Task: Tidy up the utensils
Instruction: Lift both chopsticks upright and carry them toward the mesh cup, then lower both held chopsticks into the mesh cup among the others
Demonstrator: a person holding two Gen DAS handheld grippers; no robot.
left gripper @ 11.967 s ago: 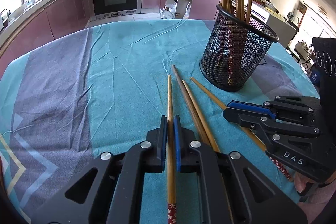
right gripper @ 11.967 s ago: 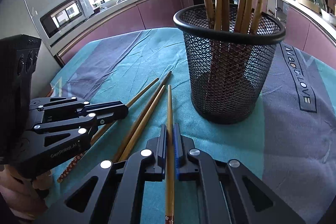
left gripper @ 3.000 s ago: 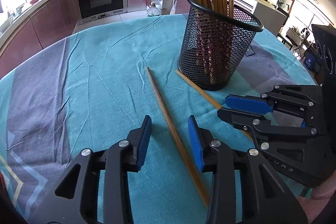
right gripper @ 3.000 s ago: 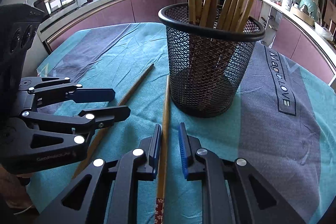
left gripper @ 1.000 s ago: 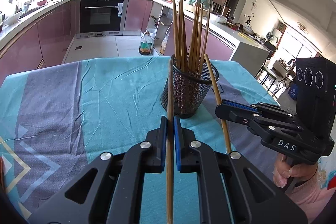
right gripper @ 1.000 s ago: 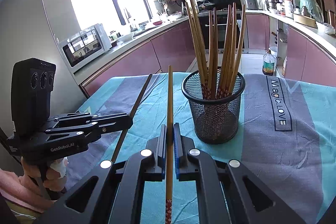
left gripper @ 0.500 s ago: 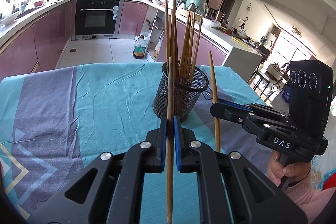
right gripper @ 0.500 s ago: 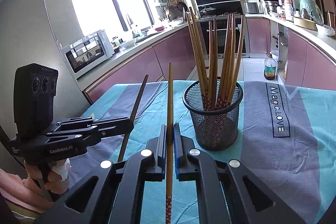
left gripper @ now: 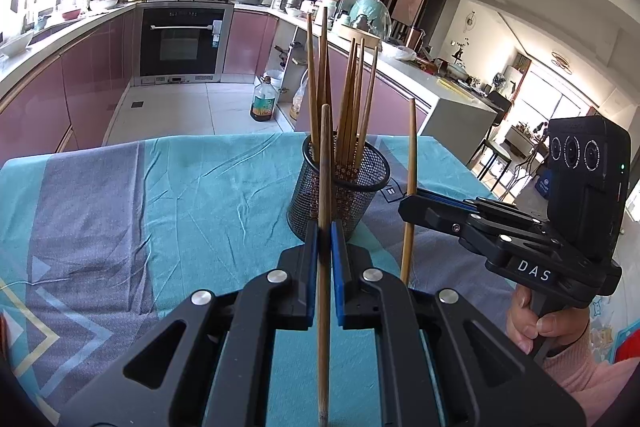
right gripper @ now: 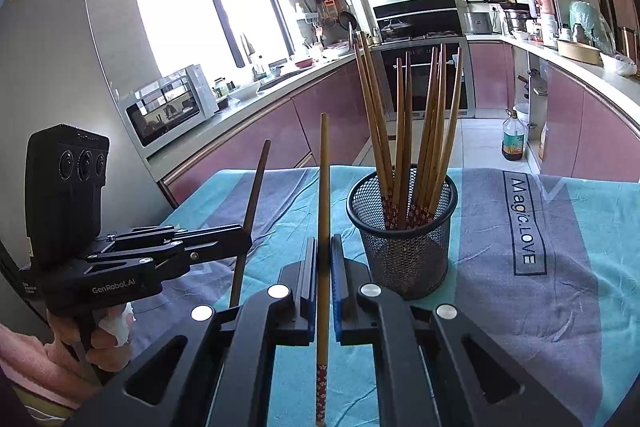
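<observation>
Tongs, left [left gripper: 324,243] and right [right gripper: 324,255], each clamp one chopstick [left gripper: 325,163].

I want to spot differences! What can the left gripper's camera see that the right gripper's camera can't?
Only the left wrist view shows the dining area at the right. Only the right wrist view shows the big window, the microwave and the chopstick's flowered end. Both show the mesh holder of chopsticks and each gripper shut on one chopstick.

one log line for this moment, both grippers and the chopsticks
left hand-held gripper: shut on chopstick | right hand-held gripper: shut on chopstick | mesh cup: on table, chopsticks inside
</observation>
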